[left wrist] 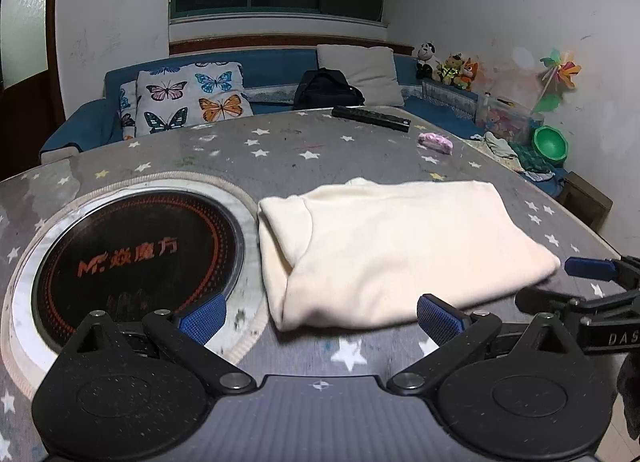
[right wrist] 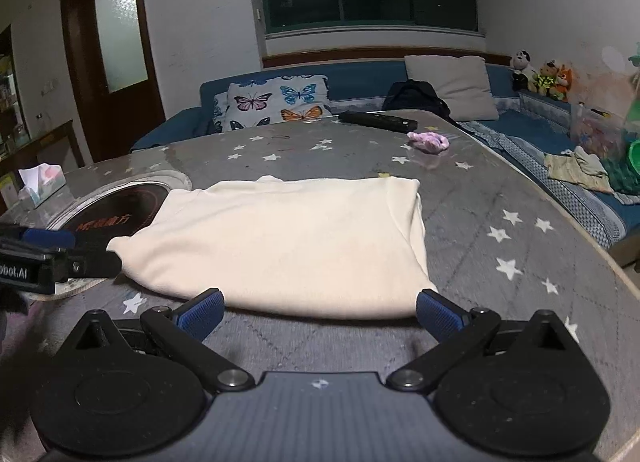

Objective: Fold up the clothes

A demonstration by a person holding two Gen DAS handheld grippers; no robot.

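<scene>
A cream garment (left wrist: 392, 246) lies folded into a rough rectangle on the grey star-patterned table (left wrist: 280, 146); it also shows in the right wrist view (right wrist: 288, 242). My left gripper (left wrist: 320, 318) is open and empty, just in front of the garment's near left corner. My right gripper (right wrist: 320, 312) is open and empty, its jaws spread along the garment's near edge. The right gripper's fingers (left wrist: 592, 268) show at the garment's right corner in the left wrist view. The left gripper's fingers (right wrist: 48, 238) show at the garment's left corner in the right wrist view.
A round black induction hob (left wrist: 136, 258) is set into the table left of the garment. A black remote (left wrist: 372, 117) and a small pink cloth (left wrist: 436, 142) lie at the far side. A tissue box (right wrist: 40, 182) stands far left. A blue sofa (left wrist: 276, 70) with cushions lies behind.
</scene>
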